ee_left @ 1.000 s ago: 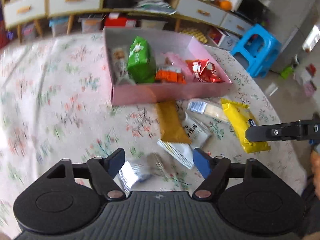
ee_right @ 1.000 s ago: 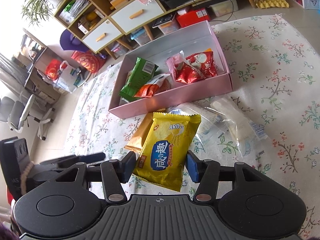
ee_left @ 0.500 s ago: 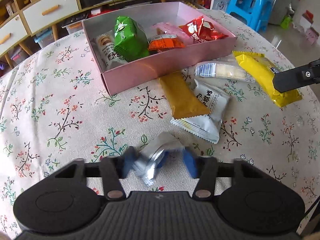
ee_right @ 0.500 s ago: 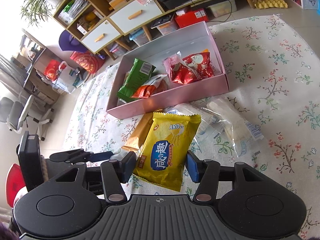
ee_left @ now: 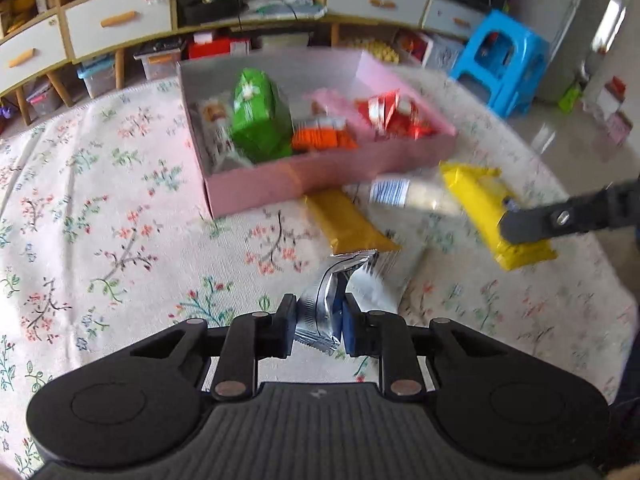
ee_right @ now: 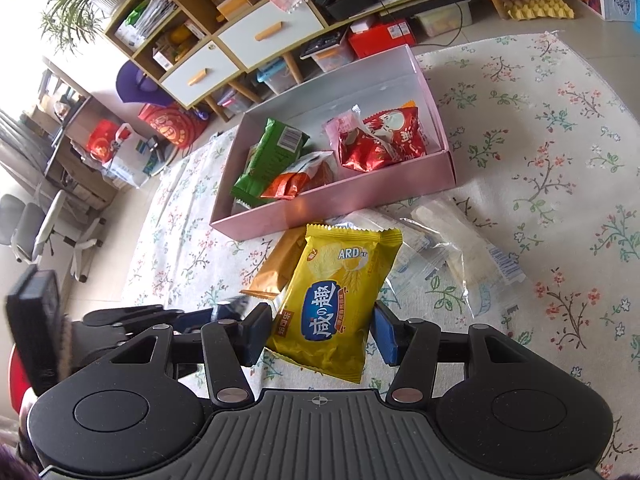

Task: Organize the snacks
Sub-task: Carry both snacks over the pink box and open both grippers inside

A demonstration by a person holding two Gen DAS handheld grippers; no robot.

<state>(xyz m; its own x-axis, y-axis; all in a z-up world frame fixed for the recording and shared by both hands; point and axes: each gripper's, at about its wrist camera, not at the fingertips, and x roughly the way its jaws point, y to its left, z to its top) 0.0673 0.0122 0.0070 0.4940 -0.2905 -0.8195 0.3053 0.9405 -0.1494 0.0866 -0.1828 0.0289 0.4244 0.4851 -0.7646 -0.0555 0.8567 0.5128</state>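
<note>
While your left gripper (ee_left: 319,330) sits at the bottom centre of its own view, its jaws have just been closing and now stand clamped on a silver packet (ee_left: 328,304), which pokes up crumpled between the blue pads. Just past it, a white packet (ee_left: 384,284) lies flat on the flowered bench (ee_left: 100,216), with an orange-brown packet (ee_left: 346,222) above it toward the middle of the frame. To the right, a clear-wrapped packet (ee_left: 412,196) lies beside a yellow packet (ee_left: 486,208), and a black finger of the other gripper crosses the yellow packet from the right edge.

In the right wrist view, your right gripper (ee_right: 320,334) straddles that yellow packet (ee_right: 340,300) at lower centre; the jaws stand partly apart with both pads at its side edges, though whether they press on it cannot be told. The left gripper (ee_right: 224,314) shows at the lower left of this frame.

Farther back, the pink box (ee_left: 328,176) stands on the bench in the upper middle of both views. Inside it lie a green packet (ee_left: 260,116), an orange packet (ee_left: 322,140) and red packets (ee_left: 390,116). Behind the bench, a shelf unit with white drawers (ee_right: 248,36) runs across the top, and a blue stool (ee_left: 502,60) stands at the upper right of the left view.
</note>
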